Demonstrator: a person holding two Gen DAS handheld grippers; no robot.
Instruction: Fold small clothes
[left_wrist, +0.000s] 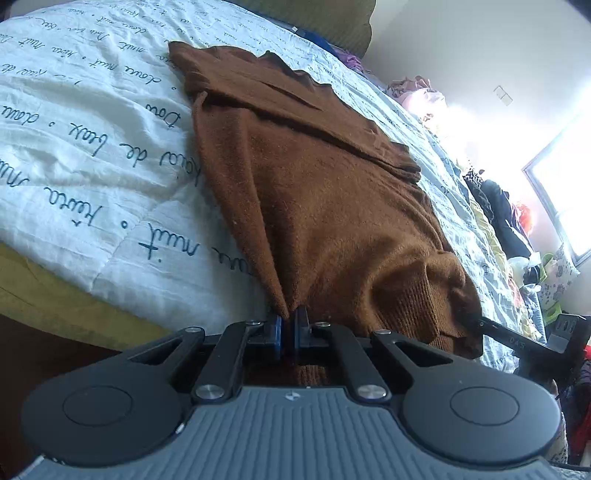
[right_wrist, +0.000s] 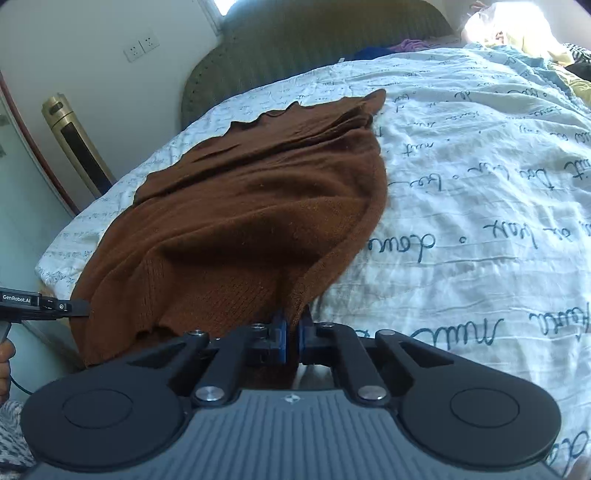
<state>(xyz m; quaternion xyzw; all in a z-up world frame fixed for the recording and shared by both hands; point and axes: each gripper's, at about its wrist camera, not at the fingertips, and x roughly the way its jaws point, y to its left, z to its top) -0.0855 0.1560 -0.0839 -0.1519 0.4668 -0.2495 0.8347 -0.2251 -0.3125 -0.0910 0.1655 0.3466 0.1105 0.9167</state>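
Both our grippers clenched on the brown sweater, left gripper and right gripper each pinching its near hem, sweater spread across the script-printed bedspread, green headboard beyond it

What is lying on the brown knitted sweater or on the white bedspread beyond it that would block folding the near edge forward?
Nothing visible. Both the left gripper and the right gripper are shut on the near edge of the brown knitted sweater. Its top is bare, and the white script-printed bedspread around it carries nothing else nearby.
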